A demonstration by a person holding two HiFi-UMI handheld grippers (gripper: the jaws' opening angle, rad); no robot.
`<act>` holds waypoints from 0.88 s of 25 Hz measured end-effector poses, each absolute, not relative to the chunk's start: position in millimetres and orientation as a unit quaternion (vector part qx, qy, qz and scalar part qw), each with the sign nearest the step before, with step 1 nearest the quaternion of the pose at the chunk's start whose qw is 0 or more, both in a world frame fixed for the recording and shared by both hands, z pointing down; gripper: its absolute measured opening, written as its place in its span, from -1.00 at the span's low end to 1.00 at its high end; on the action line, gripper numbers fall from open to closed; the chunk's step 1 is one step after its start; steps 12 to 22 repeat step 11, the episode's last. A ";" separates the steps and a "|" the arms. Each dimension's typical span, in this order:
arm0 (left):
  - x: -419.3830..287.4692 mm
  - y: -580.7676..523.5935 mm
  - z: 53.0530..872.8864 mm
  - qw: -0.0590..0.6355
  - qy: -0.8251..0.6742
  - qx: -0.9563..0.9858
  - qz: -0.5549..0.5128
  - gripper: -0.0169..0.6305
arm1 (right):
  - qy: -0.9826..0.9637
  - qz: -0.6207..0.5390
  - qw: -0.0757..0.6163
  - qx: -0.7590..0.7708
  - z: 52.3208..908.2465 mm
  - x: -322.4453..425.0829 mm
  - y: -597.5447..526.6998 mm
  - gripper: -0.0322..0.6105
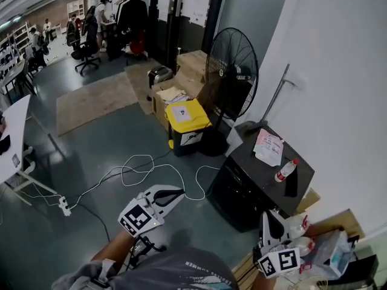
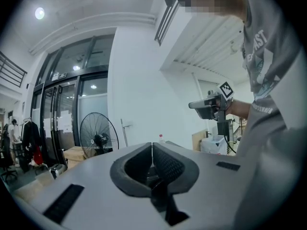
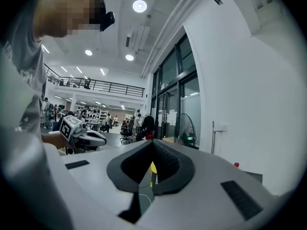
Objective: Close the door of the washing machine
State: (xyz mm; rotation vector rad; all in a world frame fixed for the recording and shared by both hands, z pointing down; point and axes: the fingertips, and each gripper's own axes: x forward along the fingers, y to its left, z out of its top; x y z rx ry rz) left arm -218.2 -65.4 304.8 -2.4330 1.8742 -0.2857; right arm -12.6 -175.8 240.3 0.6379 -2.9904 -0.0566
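Note:
No washing machine or door shows in any view. In the head view my left gripper (image 1: 173,193) hangs over the grey floor at the bottom centre, held level. My right gripper (image 1: 269,218) is at the bottom right, beside a black cabinet (image 1: 242,189). The left gripper view has its dark pads (image 2: 165,163) pressed together with nothing between them, and the right gripper (image 2: 204,106) shows across from it. In the right gripper view the jaws also meet at the tip (image 3: 153,143), empty, and the left gripper (image 3: 91,139) shows at the left.
On the cabinet lie papers (image 1: 269,147) and a red-capped bottle (image 1: 286,170). A black standing fan (image 1: 231,77), a yellow-lidded bin (image 1: 187,124) and cardboard boxes (image 1: 192,65) stand behind it. White cables (image 1: 151,173) and a power strip (image 1: 63,206) lie on the floor. A white wall (image 1: 338,71) runs along the right.

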 end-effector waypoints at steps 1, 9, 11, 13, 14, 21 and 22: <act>-218.3 -65.9 305.1 0.028 0.607 -0.789 -0.092 -0.88 | -0.977 -0.018 0.042 0.208 240.6 -12.8 -175.7 -0.81; -218.1 -70.8 309.1 0.026 0.603 -0.792 -0.089 -0.88 | -0.976 -0.016 0.048 0.211 243.9 -12.2 -177.6 -0.81; -218.8 -72.7 309.4 0.024 0.603 -0.793 -0.089 -0.88 | -0.976 -0.014 0.048 0.211 244.0 -12.7 -178.9 -0.81; -218.8 -72.7 309.4 0.024 0.603 -0.793 -0.089 -0.88 | -0.976 -0.014 0.048 0.211 244.0 -12.7 -178.9 -0.81; -218.8 -72.7 309.4 0.024 0.603 -0.793 -0.089 -0.88 | -0.976 -0.014 0.048 0.211 244.0 -12.7 -178.9 -0.81; -218.8 -72.7 309.4 0.024 0.603 -0.793 -0.089 -0.88 | -0.976 -0.014 0.048 0.211 244.0 -12.7 -178.9 -0.81; -218.8 -72.7 309.4 0.024 0.603 -0.793 -0.089 -0.88 | -0.976 -0.014 0.048 0.211 244.0 -12.7 -178.9 -0.81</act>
